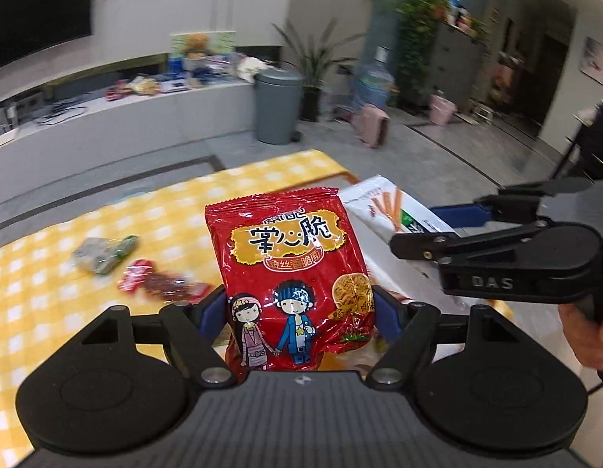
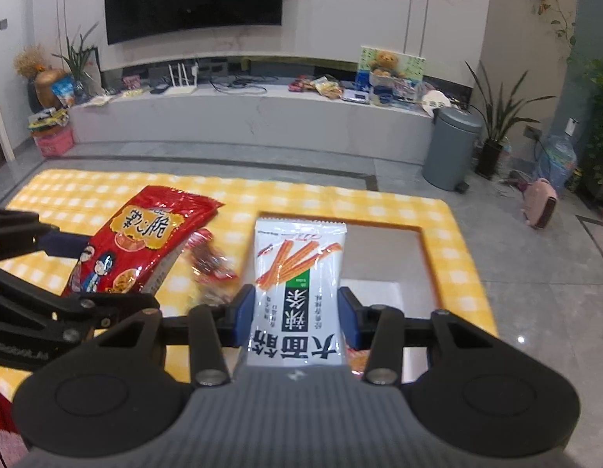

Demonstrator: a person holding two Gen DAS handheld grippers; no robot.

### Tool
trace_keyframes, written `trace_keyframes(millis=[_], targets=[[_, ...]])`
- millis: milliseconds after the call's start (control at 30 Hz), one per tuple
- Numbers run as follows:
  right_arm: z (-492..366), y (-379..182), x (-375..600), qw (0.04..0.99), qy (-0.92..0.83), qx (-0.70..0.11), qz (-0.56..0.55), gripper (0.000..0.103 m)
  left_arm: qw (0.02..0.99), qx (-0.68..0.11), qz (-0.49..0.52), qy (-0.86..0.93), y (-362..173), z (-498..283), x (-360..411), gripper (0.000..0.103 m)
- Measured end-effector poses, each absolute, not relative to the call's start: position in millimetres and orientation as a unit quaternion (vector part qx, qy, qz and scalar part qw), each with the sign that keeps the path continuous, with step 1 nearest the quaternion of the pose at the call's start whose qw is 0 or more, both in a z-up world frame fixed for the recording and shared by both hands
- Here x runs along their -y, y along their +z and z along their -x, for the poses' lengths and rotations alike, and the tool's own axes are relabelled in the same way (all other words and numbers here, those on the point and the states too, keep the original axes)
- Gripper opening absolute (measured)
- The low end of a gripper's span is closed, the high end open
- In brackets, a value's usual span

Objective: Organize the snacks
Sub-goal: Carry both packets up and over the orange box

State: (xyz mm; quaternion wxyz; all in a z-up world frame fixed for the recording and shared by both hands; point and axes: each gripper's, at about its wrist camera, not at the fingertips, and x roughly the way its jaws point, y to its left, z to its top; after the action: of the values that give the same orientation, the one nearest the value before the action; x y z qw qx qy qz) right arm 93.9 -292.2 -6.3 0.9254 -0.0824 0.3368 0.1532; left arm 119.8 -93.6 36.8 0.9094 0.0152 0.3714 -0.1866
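Note:
My left gripper (image 1: 301, 308) is shut on a red noodle-snack bag (image 1: 293, 269) with two cartoon children, held upright above the yellow checked cloth (image 1: 48, 257). My right gripper (image 2: 295, 316) is shut on a white snack packet (image 2: 297, 284) printed with orange sticks, held over a white box (image 2: 383, 257) with an orange rim. The red bag also shows in the right wrist view (image 2: 137, 245) at left, and the white packet in the left wrist view (image 1: 391, 206) at right. The right gripper (image 1: 449, 230) appears at the right of the left wrist view.
A small red packet (image 1: 161, 282) and a green-grey packet (image 1: 102, 253) lie on the cloth to the left. The small red packet also shows in the right wrist view (image 2: 209, 259). Beyond the cloth stand a grey bin (image 2: 449, 148), a plant (image 2: 496, 124) and a low TV bench (image 2: 243, 113).

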Motion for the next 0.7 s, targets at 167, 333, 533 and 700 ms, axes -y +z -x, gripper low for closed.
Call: trace_keyframes(millis=[167, 333, 533, 700], targets=[[-98.8, -7.3, 315.9, 0.918, 0.14, -0.357, 0.104, 0.044, 0.886, -0.399, -0.048, -0.23, 27.9, -133.2, 126.7, 0.086], [-114.5, -18.7, 329.5, 0.902, 0.134, -0.384, 0.145, 0.044, 0.857, -0.443, -0.069, -0.254, 10.6, -161.1, 150.4, 0.086], [-150.2, -45.1, 340.3, 0.875, 0.14, -0.43, 0.172, 0.044, 0.824, -0.48, -0.14, -0.268, -9.1, -187.5, 184.7, 0.086], [-170.9, -68.1, 344.6, 0.855, 0.158, -0.455, 0.19, 0.044, 0.806, -0.485, -0.186, -0.284, -24.2, -197.6, 206.8, 0.087]])
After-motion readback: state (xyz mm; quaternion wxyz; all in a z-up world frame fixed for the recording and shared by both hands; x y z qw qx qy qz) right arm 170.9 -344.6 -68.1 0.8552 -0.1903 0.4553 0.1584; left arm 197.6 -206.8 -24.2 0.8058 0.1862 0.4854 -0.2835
